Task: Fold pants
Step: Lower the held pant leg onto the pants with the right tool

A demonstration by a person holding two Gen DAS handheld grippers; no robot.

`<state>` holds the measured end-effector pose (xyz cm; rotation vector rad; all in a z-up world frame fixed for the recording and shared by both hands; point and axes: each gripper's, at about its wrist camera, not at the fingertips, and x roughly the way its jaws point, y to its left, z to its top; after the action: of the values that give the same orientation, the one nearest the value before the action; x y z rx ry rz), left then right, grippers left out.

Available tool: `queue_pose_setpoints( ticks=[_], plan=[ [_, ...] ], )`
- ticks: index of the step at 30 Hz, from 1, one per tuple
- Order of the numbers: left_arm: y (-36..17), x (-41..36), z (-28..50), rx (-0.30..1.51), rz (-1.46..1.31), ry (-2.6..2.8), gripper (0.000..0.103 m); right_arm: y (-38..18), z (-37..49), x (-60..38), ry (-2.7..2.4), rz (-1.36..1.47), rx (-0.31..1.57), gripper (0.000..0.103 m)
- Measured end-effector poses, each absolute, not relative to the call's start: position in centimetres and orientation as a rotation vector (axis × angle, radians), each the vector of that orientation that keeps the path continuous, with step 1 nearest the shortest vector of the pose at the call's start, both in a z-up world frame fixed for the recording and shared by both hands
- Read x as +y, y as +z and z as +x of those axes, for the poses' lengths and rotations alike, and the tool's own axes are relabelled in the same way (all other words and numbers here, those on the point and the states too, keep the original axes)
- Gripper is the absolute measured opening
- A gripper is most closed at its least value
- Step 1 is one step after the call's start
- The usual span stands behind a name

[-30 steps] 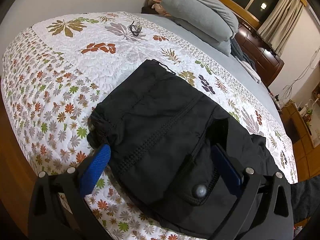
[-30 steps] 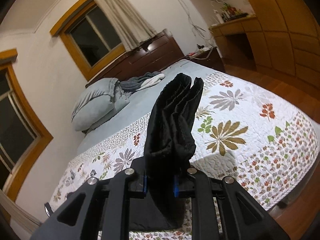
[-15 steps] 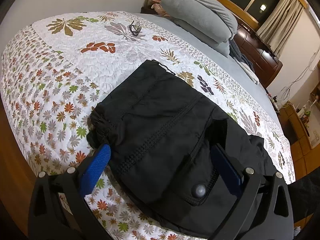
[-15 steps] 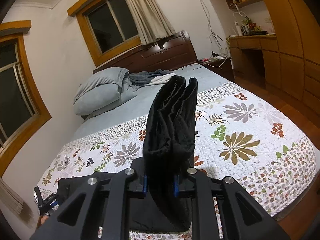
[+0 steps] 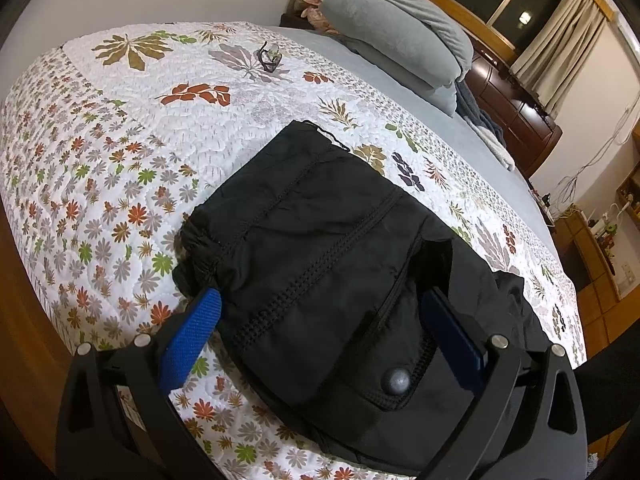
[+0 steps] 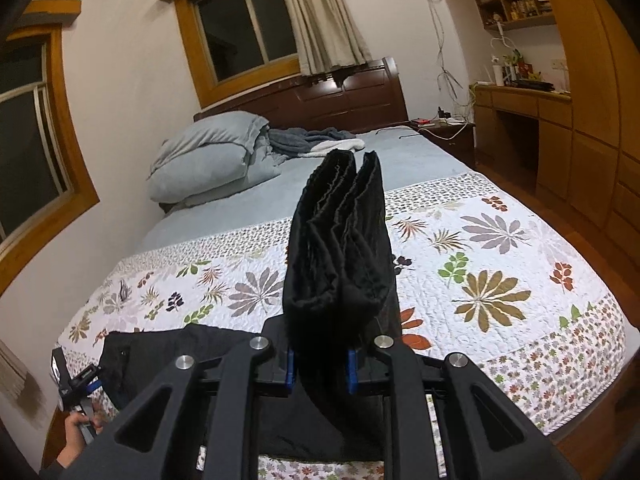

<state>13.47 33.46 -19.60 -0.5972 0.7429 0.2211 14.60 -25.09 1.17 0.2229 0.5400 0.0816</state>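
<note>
I am working partway through a fold of the black pants [image 5: 320,264], which are lying on the floral quilt [image 5: 120,128] near the foot edge of the bed. In the left wrist view, the waist end with its gathered waistband and a snap-buttoned pocket is resting flat, and the left gripper [image 5: 320,332] is standing with its blue pads spread wide on either side of that end, one pad at the waistband's bunched corner, the other sunk against the fabric near the pocket; I am not seeing it pinch anything, so I am reading it as steadying the cloth rather than holding it. In the right wrist view, the right gripper [image 6: 320,360] is drawn in narrow and clamping a thick bunch of the leg ends, which are standing up from between the pads in pleated layers while the rest is draping down toward the quilt. Judging by this, the two legs are already lying together and the lengthwise fold is done; what I am doing now is carrying the cuffs over toward the waist. Still left, as I judge it: laying the leg ends down on the waist end, releasing, smoothing the bundle, and possibly one more fold to make it compact. A pair of glasses [image 5: 269,55] and the grey pillows [image 6: 208,152] are sitting well apart from the work.
</note>
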Motion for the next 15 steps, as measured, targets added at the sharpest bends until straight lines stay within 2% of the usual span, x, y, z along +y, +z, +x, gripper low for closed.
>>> queue_pose_setpoints(
  ticks=[15],
  plan=[
    [-19.7, 33.3, 13.8, 0.757, -0.580, 0.231, 0.100, -0.4, 15.9, -20.9, 0.152, 0.190, 0.574, 0.018]
  ],
)
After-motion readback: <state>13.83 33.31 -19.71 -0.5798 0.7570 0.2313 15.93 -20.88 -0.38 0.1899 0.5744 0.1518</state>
